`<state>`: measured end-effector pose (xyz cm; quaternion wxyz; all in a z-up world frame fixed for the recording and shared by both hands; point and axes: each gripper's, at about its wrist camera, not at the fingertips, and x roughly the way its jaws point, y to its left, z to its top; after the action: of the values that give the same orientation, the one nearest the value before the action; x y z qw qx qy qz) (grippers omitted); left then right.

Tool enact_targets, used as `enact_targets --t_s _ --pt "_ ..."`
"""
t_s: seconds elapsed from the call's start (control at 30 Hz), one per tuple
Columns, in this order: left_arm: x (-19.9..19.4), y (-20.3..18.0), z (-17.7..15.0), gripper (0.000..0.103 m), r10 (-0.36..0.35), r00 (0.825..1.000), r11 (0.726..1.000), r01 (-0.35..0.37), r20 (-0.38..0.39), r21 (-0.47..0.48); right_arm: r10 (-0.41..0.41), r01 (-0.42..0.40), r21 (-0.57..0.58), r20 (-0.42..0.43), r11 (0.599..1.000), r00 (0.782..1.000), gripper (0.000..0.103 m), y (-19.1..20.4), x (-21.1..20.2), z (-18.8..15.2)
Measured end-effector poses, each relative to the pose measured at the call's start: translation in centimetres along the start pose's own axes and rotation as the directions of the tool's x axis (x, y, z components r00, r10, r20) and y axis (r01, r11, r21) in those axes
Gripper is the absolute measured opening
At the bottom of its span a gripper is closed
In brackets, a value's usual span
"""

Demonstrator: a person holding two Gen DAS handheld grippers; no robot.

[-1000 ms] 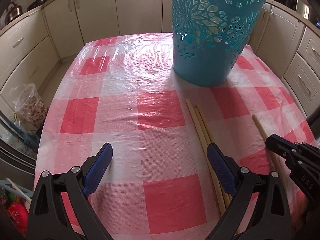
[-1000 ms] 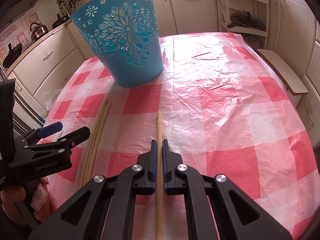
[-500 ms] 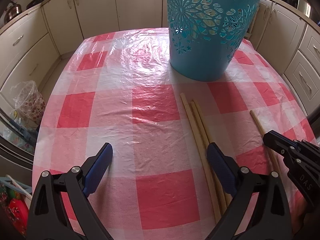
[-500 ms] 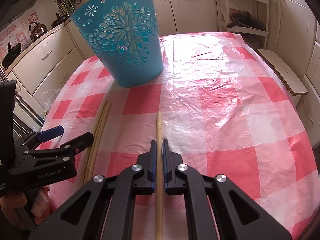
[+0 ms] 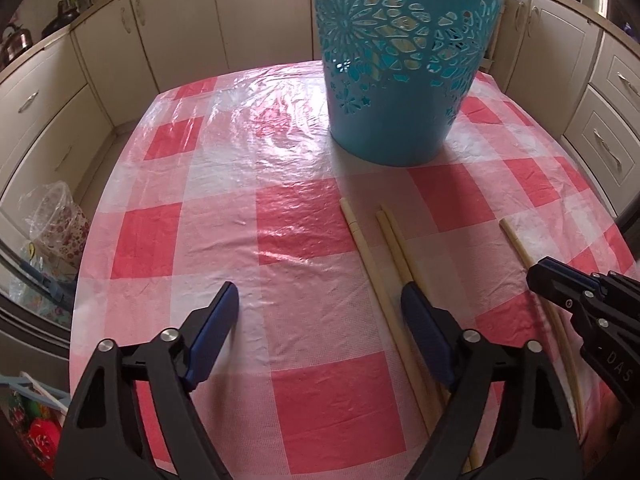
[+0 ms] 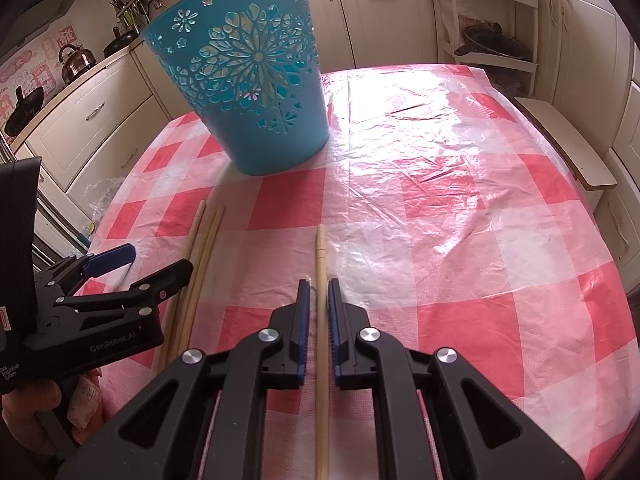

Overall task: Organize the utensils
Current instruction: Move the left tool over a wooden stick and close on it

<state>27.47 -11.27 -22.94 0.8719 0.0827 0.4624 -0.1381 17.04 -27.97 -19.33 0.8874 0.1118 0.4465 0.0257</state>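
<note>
A teal cut-out basket (image 5: 404, 64) stands at the far side of the red-checked table; it also shows in the right wrist view (image 6: 256, 96). Three wooden chopsticks (image 5: 384, 276) lie side by side in front of it. My left gripper (image 5: 320, 312) is open, its right finger over the two right-hand sticks. A fourth chopstick (image 6: 321, 264) lies apart to the right. My right gripper (image 6: 318, 296) straddles it with jaws narrowly apart, not clamped. The right gripper also shows in the left wrist view (image 5: 536, 276).
The checked plastic tablecloth (image 6: 460, 200) covers the table. Cream kitchen cabinets (image 5: 48, 96) surround it. A plastic bag (image 5: 56, 216) sits on the floor at the left. A low white bench (image 6: 568, 148) stands at the right.
My right gripper's jaws have opened slightly around the single chopstick. My left gripper has shifted and one of the three chopsticks has separated a little to the left.
</note>
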Motion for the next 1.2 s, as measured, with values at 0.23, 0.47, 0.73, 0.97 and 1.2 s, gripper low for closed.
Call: enact_targets --t_s 0.23,0.47,0.73,0.97,1.2 --pt "0.2 -1.1 1.4 0.023 -0.079 0.997 0.993 0.080 -0.008 0.084 0.005 -0.005 -0.016 0.002 1.000 1.000 0.020 0.5 0.1 0.0" --pt "0.5 -0.7 2.1 0.008 -0.166 0.982 0.960 0.180 -0.086 0.213 0.011 -0.011 -0.012 0.000 1.000 1.000 0.022 0.5 0.1 0.0" --pt "0.2 -0.8 1.9 0.019 -0.039 0.996 0.973 0.057 -0.082 0.223 0.011 -0.011 -0.013 -0.003 1.000 1.000 0.022 0.4 0.1 0.2" --pt "-0.1 -1.2 1.5 0.021 0.023 0.998 0.982 -0.013 -0.053 0.186 0.001 -0.001 -0.026 -0.003 1.000 1.000 0.021 0.7 0.1 0.1" --pt "-0.3 -2.2 1.0 0.021 0.078 0.997 0.980 -0.073 -0.020 0.184 -0.016 0.016 -0.034 -0.004 0.999 1.000 0.022 0.7 0.1 0.2"
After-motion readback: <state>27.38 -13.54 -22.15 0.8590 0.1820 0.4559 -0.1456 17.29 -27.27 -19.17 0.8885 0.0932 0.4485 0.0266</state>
